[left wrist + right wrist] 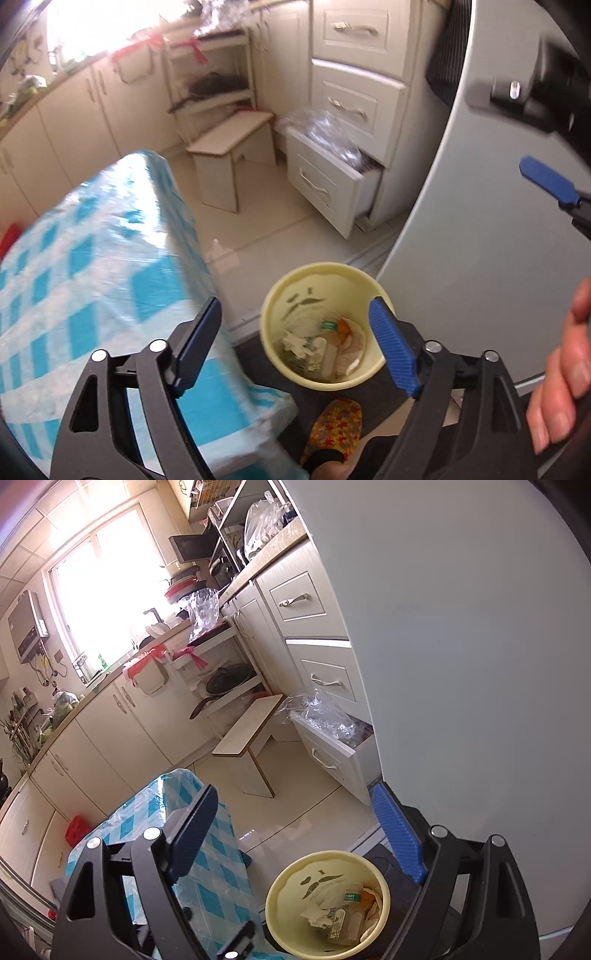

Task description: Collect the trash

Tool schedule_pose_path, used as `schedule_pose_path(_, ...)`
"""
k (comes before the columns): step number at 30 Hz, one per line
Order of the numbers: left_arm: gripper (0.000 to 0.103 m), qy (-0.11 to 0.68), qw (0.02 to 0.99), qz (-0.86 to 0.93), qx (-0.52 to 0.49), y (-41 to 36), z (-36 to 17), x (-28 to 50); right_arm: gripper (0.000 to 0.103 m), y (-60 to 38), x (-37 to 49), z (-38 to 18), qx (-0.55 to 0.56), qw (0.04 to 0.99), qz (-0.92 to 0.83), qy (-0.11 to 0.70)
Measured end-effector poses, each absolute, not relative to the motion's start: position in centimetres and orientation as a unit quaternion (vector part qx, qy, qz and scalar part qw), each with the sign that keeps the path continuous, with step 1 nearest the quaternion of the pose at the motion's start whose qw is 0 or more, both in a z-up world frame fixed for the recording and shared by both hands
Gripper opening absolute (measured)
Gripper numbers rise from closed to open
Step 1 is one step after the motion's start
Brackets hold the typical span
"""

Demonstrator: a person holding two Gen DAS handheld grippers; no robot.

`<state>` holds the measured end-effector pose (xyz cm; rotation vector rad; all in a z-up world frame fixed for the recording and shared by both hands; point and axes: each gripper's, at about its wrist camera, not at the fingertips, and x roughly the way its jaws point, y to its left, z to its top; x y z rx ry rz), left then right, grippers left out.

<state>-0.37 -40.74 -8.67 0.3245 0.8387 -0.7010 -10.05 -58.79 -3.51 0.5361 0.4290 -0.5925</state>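
With my left gripper (295, 343) and right gripper (295, 845) both spread and empty, the crumpled trash (325, 347) in the yellow bin (280, 291), lower centre, looks light and soft, so I'd pinch loose folds.

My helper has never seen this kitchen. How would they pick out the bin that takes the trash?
Start at the tall grey fridge. On the floor at its foot, beside the blue-checked table, stands the bin. It is the only round, pale yellow, open-topped tub, with rubbish inside.
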Motion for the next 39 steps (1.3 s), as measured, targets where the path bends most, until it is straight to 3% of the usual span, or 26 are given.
schedule_pose_path(3, 0.089, 0.374, 0.861, -0.315, 0.137, -37.3, -6.0, -0.9, 0.093, -56.8, -11.1, -2.5, 0.231, 0.903, -0.301, 0.203)
schedule_pose_path(9, 0.095, 0.34, 0.886, -0.292, 0.119, -31.5, -1.7, -2.6, 0.095, -51.9, -14.2, -1.3, 0.2, 0.912, -0.292, 0.208)
schedule_pose_path(18, 0.095, 0.307, 0.901, -0.288, 0.108, -24.7, 2.7, -6.4, 0.096, -45.1, -18.9, 0.4, 0.156, 0.91, -0.301, 0.238)
schedule_pose_path(39, 0.095, 0.279, 0.923, -0.245, 0.099, -16.7, 5.2, -10.4, 0.096, -36.3, -21.6, 0.9, 0.141, 0.922, -0.279, 0.228)
